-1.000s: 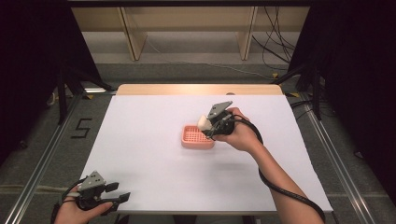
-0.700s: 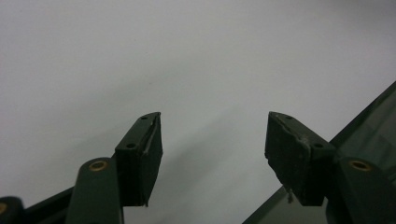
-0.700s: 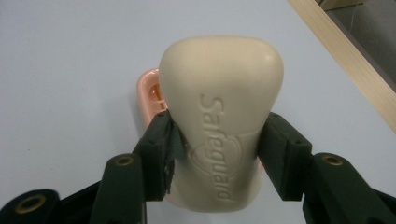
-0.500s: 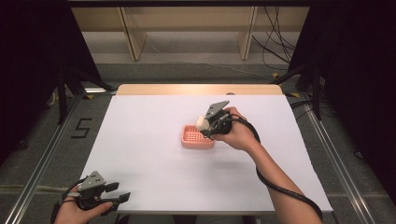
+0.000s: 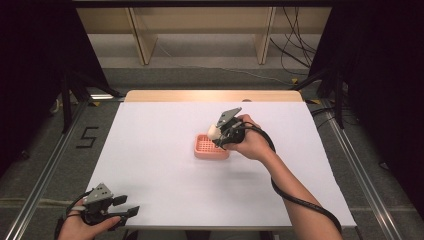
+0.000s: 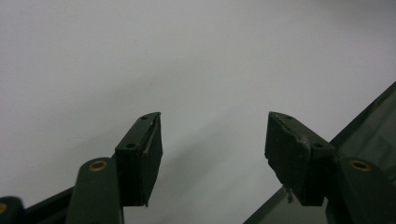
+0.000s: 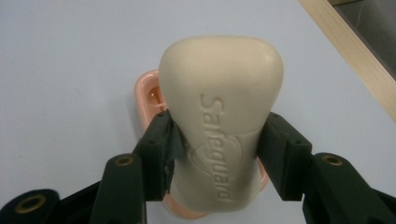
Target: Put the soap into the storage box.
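Note:
A cream bar of soap (image 7: 219, 116) stamped "Safeguard" sits between the jaws of my right gripper (image 7: 219, 158), which is shut on it. In the high view the soap (image 5: 213, 131) hangs over the right part of a pink soap dish (image 5: 207, 148) in the middle of the white table, with the right gripper (image 5: 221, 134) tilted down toward it. The dish (image 7: 148, 95) shows behind and under the soap in the right gripper view. My left gripper (image 5: 125, 209) rests at the table's near left corner, open with nothing between its jaws (image 6: 214, 140).
The white table top (image 5: 160, 165) has a wooden strip (image 5: 200, 95) along its far edge. A cable (image 5: 295, 200) trails along the right forearm. Metal rails run along both sides of the table, and shelving legs stand beyond it.
The right gripper with the soap has shifted slightly left, further over the dish. The left gripper has stayed where it was.

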